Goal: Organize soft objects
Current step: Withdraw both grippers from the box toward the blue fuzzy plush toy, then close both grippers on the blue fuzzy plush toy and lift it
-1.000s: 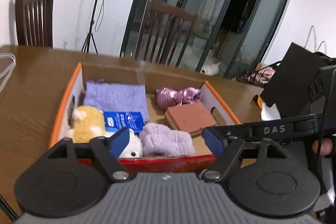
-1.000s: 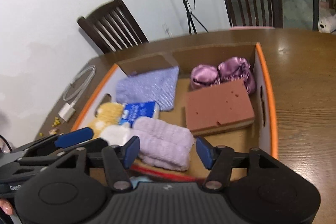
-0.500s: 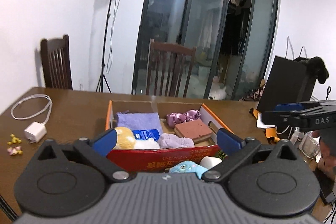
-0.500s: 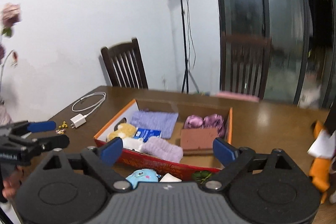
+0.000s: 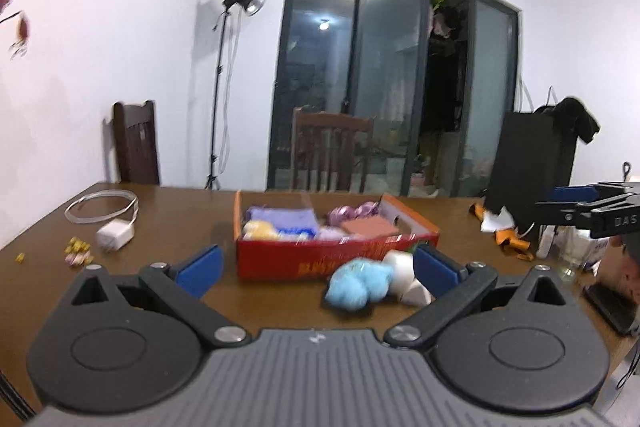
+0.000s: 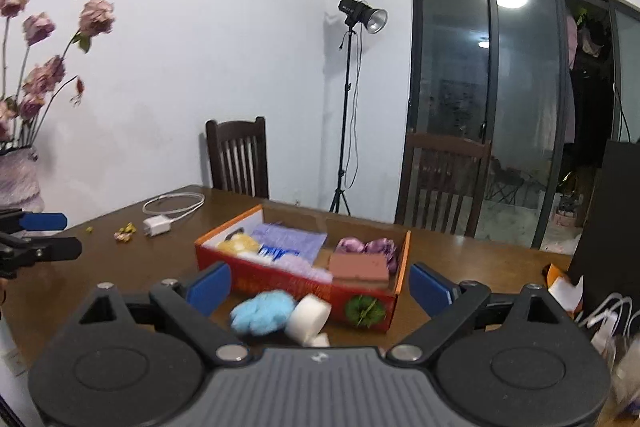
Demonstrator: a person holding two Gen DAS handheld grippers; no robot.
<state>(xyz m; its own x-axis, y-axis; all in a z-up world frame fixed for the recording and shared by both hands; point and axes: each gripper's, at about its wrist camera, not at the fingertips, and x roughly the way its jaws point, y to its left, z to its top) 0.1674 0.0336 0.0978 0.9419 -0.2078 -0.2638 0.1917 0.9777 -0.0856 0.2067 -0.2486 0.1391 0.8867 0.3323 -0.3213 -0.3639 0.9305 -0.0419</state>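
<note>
Tongs in both your hands, left tongs and right tongs, have just spread wide and grasp nothing, with the blue plush and cardboard box on the tabletop just beyond their tips.

Both cameras sat low behind their own fingers, above the bench, and looked almost level across it toward the wall and the glass doors. The left view faced the box from its front; the right view saw the same box from further right, at an angle. Both stood back from it. They shared the box, the lamp stand and the chairs.
</note>
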